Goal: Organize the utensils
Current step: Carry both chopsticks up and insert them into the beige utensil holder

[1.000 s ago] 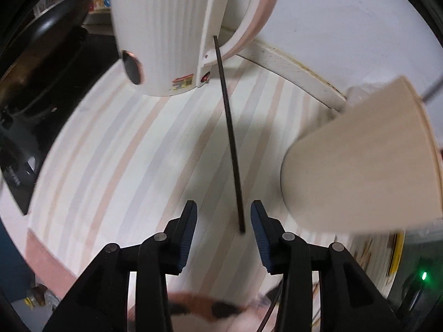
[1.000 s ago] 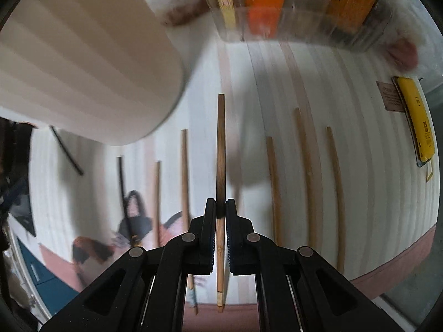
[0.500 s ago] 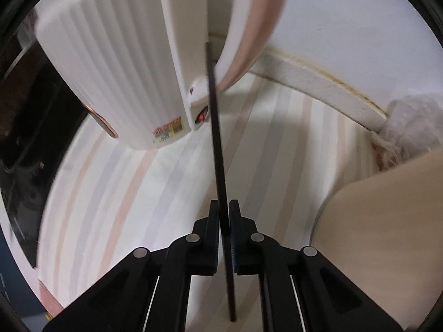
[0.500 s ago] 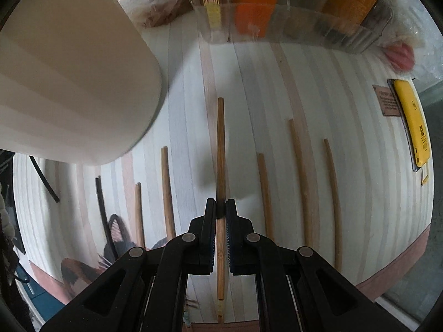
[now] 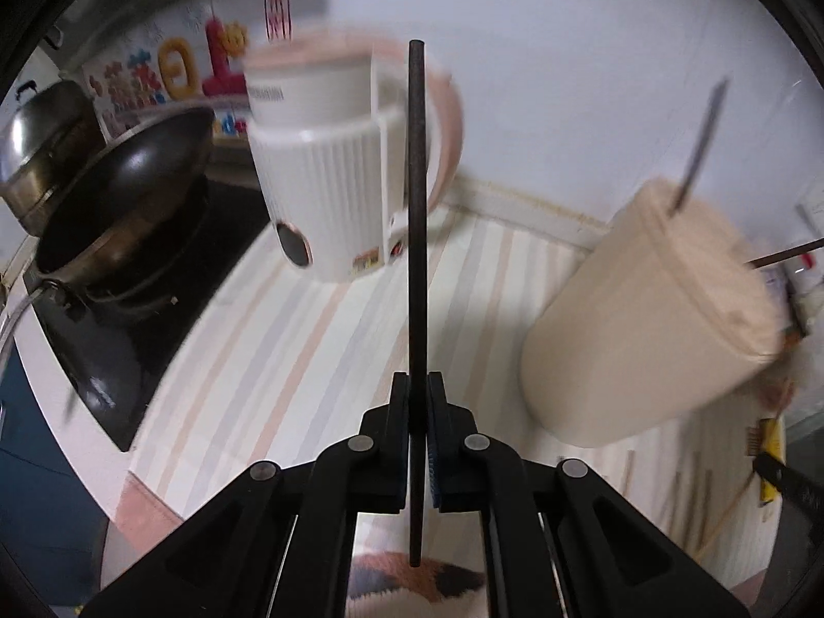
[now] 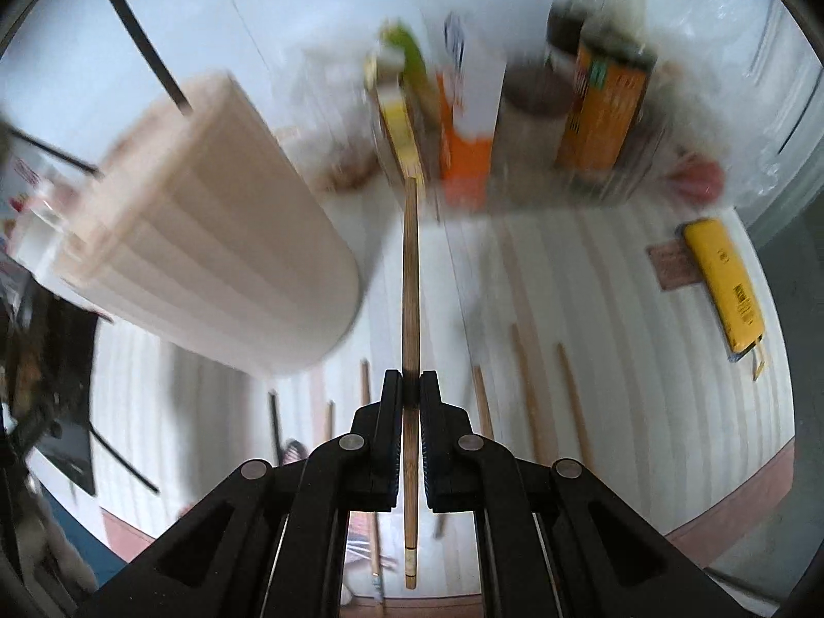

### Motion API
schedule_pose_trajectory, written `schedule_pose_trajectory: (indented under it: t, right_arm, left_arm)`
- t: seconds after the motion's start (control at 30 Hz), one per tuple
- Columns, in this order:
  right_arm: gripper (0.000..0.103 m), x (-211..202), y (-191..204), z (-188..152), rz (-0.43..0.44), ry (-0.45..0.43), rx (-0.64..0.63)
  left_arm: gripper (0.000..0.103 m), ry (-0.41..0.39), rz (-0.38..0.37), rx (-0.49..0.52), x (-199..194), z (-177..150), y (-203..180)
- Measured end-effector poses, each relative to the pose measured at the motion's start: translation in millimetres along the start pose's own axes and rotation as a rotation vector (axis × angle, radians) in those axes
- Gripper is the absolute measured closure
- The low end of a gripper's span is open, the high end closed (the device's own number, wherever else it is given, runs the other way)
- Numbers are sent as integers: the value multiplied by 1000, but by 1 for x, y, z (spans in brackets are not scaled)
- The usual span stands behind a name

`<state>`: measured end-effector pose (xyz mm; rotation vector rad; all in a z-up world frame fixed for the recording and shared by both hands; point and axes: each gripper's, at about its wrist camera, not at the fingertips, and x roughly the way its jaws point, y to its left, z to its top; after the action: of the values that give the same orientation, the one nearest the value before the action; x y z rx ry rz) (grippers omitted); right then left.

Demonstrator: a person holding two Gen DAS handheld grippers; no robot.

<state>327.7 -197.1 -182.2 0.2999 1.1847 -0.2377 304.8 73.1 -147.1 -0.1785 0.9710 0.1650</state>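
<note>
My left gripper (image 5: 418,386) is shut on a black chopstick (image 5: 416,216) and holds it lifted above the striped table, pointing up and forward. My right gripper (image 6: 410,383) is shut on a wooden chopstick (image 6: 410,278), also lifted. A beige ribbed utensil holder (image 5: 649,309) stands to the right of the left gripper, with black chopsticks (image 5: 698,147) sticking out of it. The holder (image 6: 206,237) is to the upper left in the right wrist view. Several wooden chopsticks (image 6: 571,401) and black ones (image 6: 275,422) lie on the table below the right gripper.
A white kettle (image 5: 329,180) stands behind the left gripper. A black wok (image 5: 123,190) sits on a stove at the left, with a steel pot (image 5: 36,144) behind. A clear bin of bottles and boxes (image 6: 592,118) stands at the back. A yellow box (image 6: 723,283) lies at the right.
The left gripper closed on the black chopstick and lifted it off the table. The right gripper raised and tilted up with the wooden chopstick held throughout.
</note>
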Motion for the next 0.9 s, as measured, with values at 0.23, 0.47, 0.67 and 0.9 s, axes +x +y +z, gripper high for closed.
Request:
schedule_pose_trajectory:
  t: [0.23, 0.47, 0.67, 0.9]
  right_arm:
    - [96, -63, 3, 38, 70, -167, 28]
    - [96, -117, 20, 94, 129, -319, 21]
    - [96, -144, 24, 146, 148, -433, 53]
    - [96, -137, 28, 189, 168, -483, 100]
  left_arm:
    - [100, -172, -70, -13, -75, 34, -21]
    - [100, -281, -203, -49, -130, 74, -46]
    - [100, -350, -284, -62, -140, 114, -77]
    - [100, -339, -310, -64, -110, 148, -108]
